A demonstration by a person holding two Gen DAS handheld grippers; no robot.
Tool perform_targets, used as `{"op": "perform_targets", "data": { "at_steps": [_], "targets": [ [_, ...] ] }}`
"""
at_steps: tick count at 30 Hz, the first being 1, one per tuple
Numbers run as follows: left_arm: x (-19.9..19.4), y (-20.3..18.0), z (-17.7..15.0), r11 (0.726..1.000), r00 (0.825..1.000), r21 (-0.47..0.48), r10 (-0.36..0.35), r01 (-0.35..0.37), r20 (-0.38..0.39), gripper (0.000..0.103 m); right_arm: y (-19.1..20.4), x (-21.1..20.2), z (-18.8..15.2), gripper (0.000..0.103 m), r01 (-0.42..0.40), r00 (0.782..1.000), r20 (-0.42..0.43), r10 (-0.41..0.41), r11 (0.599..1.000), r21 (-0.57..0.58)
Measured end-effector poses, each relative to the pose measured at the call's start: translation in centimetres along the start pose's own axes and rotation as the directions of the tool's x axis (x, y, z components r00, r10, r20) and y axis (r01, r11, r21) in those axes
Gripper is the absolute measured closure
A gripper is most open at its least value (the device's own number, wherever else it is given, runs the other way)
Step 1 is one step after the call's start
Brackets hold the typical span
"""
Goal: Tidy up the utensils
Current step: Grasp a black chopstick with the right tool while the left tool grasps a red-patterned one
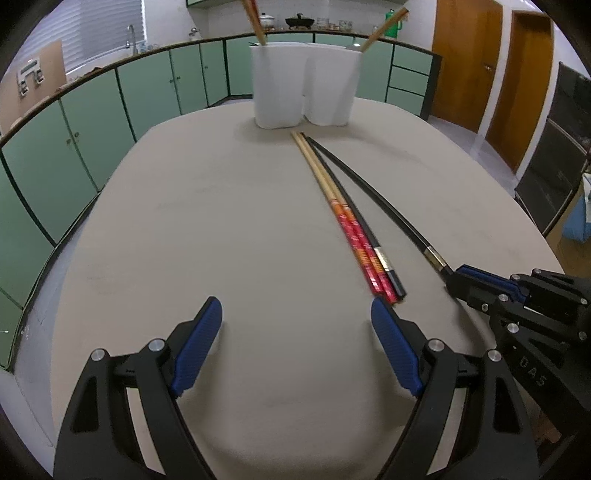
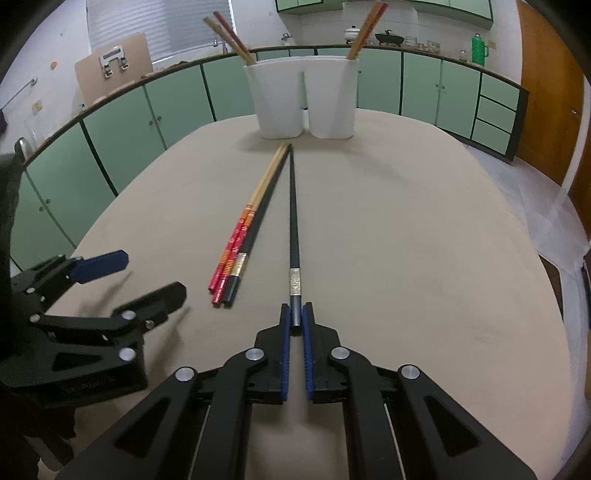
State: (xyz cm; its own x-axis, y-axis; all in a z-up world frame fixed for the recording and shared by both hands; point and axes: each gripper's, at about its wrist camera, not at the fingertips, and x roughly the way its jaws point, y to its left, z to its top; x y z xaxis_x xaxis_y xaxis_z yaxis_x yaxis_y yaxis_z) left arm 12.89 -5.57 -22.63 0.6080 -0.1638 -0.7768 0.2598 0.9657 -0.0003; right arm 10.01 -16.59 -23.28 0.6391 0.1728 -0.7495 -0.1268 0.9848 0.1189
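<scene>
A white two-compartment holder stands at the table's far side, with wooden chopsticks in the left cup and one in the right. Two red-handled wooden chopsticks and a black chopstick lie together mid-table. My right gripper is shut on the end of another black chopstick that lies on the table. My left gripper is open and empty, just left of the red chopsticks' ends.
The beige table is ringed by green cabinets and a counter with pots. Wooden doors stand at the right. A blue box sits beyond the table's right edge.
</scene>
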Motion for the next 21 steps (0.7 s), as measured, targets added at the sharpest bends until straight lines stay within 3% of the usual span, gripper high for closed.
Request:
{"op": "perform_targets", "data": {
  "at_steps": [9, 14, 21],
  "targets": [
    [1.1, -1.9, 0.3, 1.0, 1.0, 0.023, -0.001, 0.002, -0.027, 0.023, -0.9, -0.2, 0.0, 0.097, -0.017, 1.0, 0.007, 0.017, 1.0, 0.014],
    [0.1, -1.6, 0.3, 1.0, 1.0, 0.007, -0.024, 0.024, -0.001, 0.023, -1.3, -0.2, 0.0, 0.097, -0.025, 1.0, 0.008, 0.024, 0.999, 0.026],
    [1.3, -1.1, 0.4, 1.0, 0.999, -0.001, 0.01, -0.01, -0.039, 0.023, -1.5, 0.0, 0.1, 0.097, -0.036, 0.999, 0.007, 0.036, 0.999, 0.036]
  ]
}}
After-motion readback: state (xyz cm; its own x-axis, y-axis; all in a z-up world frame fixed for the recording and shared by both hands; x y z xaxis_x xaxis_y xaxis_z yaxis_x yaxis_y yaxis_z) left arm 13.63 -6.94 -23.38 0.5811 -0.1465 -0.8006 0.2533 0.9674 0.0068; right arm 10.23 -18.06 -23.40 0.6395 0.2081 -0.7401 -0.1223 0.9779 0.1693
